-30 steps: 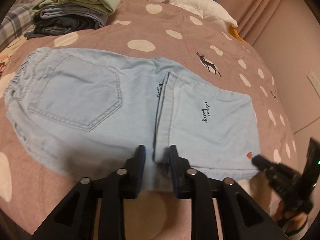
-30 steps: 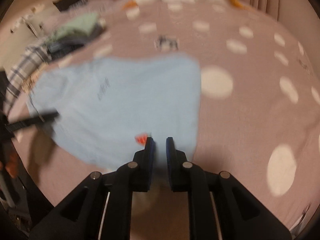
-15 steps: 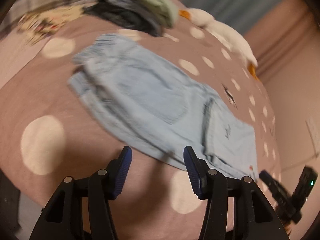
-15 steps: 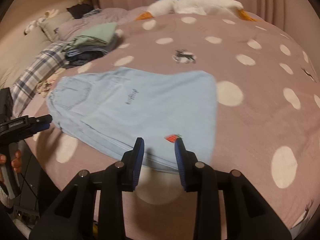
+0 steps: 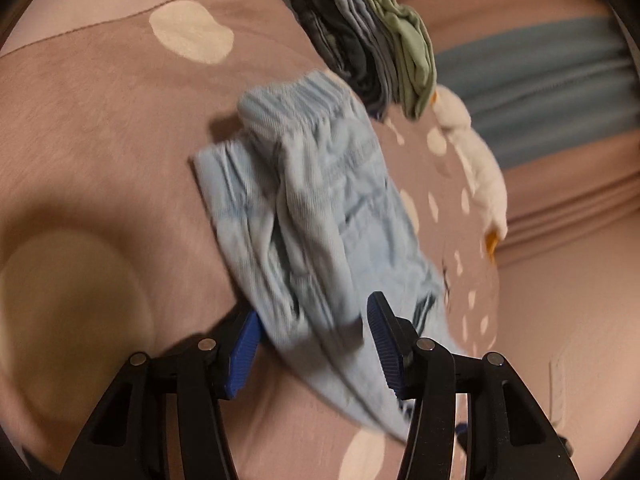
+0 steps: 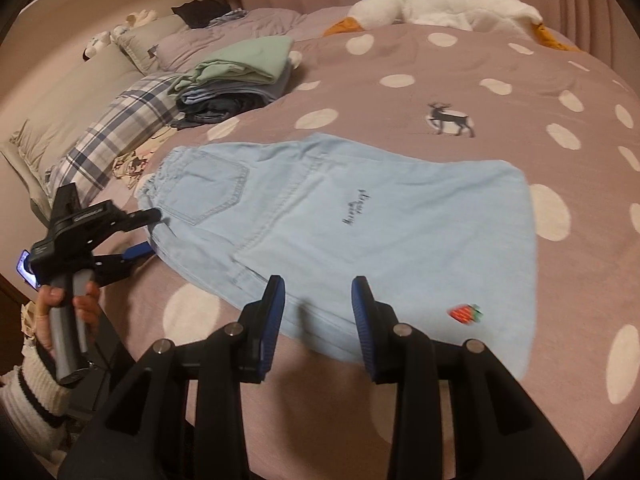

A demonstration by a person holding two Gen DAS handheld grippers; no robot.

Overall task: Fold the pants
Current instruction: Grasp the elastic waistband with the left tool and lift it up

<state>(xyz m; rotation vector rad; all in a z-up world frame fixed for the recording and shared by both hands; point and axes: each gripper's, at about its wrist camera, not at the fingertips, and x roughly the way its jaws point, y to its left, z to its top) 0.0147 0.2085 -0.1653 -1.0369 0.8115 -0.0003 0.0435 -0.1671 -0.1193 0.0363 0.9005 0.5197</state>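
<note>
Light blue denim pants (image 6: 360, 216) lie folded on the pink spotted bedspread (image 6: 480, 80), back pocket (image 6: 208, 184) up and a strawberry patch (image 6: 464, 314) near the hem corner. My right gripper (image 6: 319, 288) hovers over the near edge of the pants, jaws opening, pads clear of the cloth. My left gripper (image 6: 146, 232) stands open at the waistband corner, held by a hand (image 6: 68, 304). In the left wrist view the blurred pants (image 5: 320, 200) run up between the fingers of the left gripper (image 5: 312, 324), whose pads do not press on the cloth.
A stack of folded clothes (image 6: 240, 76) with a green piece on top sits at the back left, also seen in the left wrist view (image 5: 372, 40). A white goose plush (image 6: 440, 4) lies at the far edge. A plaid pillow (image 6: 116, 128) lies on the left.
Both grippers went from nearly shut to open and let go of the folded hem. The left one swung round to the waistband end, rolling as it went. The right one drew back and up.
</note>
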